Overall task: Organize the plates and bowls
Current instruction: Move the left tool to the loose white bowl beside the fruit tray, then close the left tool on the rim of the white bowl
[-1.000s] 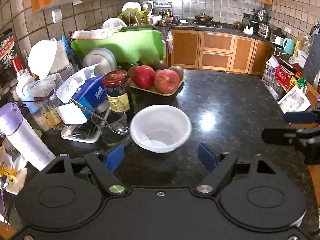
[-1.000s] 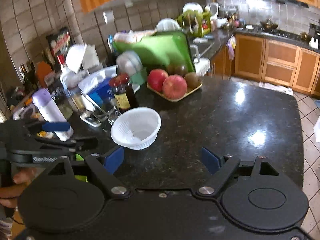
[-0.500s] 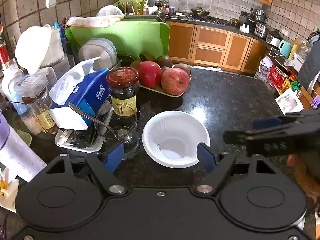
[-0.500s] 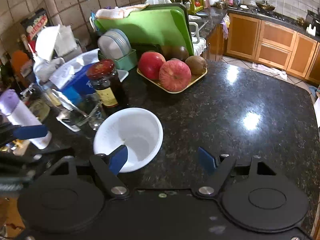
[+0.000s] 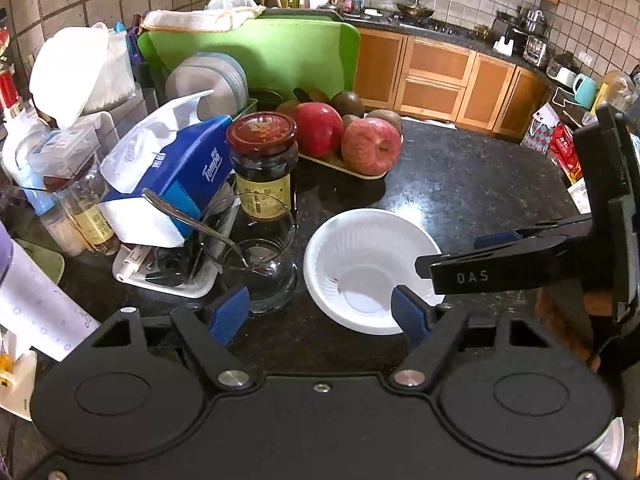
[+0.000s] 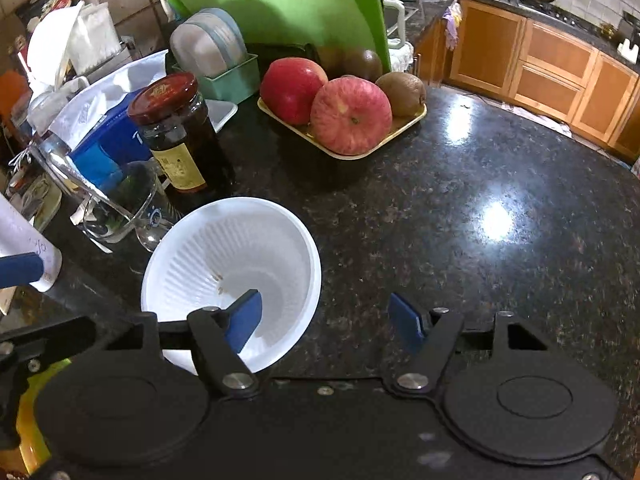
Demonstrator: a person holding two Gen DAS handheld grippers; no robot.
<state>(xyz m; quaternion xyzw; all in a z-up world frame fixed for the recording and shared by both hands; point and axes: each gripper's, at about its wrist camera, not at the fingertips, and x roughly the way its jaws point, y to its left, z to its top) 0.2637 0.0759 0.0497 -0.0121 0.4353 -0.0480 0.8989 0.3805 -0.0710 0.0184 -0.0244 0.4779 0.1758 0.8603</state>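
Left gripper (image 5: 320, 314): held low over the tabletop (image 5: 472, 184), pointing forward, jaws spread wide, nothing between them. Its left pad sits just in front of a clear glass (image 5: 262, 272) holding one spoon (image 5: 188, 220); its right pad overlaps the near rim of the single white bowl (image 5: 372, 268).

Right gripper (image 6: 326, 320): also low and level, jaws wide apart, holding nothing. Left pad lies over the bowl's (image 6: 236, 276) interior near the close rim; right pad is over bare tabletop (image 6: 480, 208) to the bowl's right. Contact between pad and bowl cannot be determined. In the left wrist view the right gripper (image 5: 444, 264) reaches in from the right, fingertips at the bowl's right rim.

Count, left to right ahead of the grippers: one blue tissue pack (image 5: 172, 172); one stack of pale plates (image 6: 210, 42) standing on edge in a green holder, well beyond the bowl; one dark jar (image 6: 180, 136) with red lid, just beyond the bowl to the left; one green cutting board (image 6: 288, 8) upright behind; one yellow tray (image 6: 360, 152) carrying two red apples (image 6: 350, 116) and several kiwis, exact number unclear.
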